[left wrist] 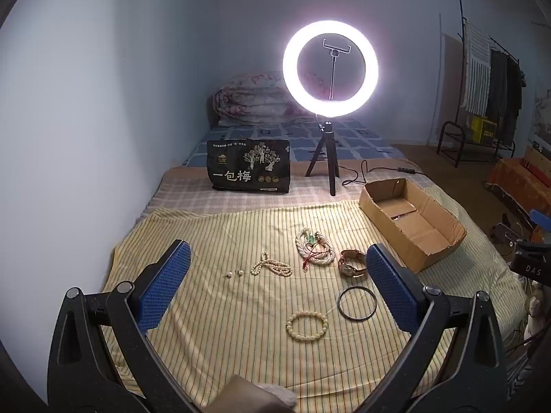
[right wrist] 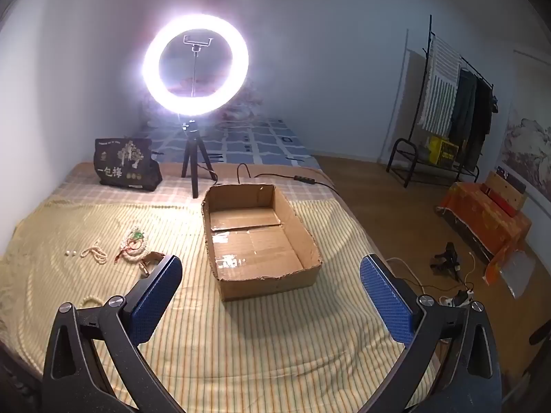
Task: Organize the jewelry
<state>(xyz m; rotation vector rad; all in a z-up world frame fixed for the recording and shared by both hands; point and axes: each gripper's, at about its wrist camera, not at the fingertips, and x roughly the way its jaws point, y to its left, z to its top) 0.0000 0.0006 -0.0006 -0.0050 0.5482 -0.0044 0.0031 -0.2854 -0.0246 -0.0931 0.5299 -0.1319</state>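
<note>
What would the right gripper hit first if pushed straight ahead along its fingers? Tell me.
Most likely the cardboard box: the open right gripper points at its near wall. Nothing lies between, though depth is hard to judge.

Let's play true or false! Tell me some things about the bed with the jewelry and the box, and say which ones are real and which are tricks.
1. The cardboard box has jewelry in it. False: it holds no jewelry; only its taped bottom shows.
2. The ring light is switched on. True.
3. The left gripper is holding the bead bracelet. False: its jaws are wide open and the bracelet lies on the striped cloth.
4. A watch lies beside the tangled pearl necklace. True.
5. The black ring is inside the box. False: it lies on the cloth, outside the box.
6. The right gripper is open and holds nothing. True.
</note>
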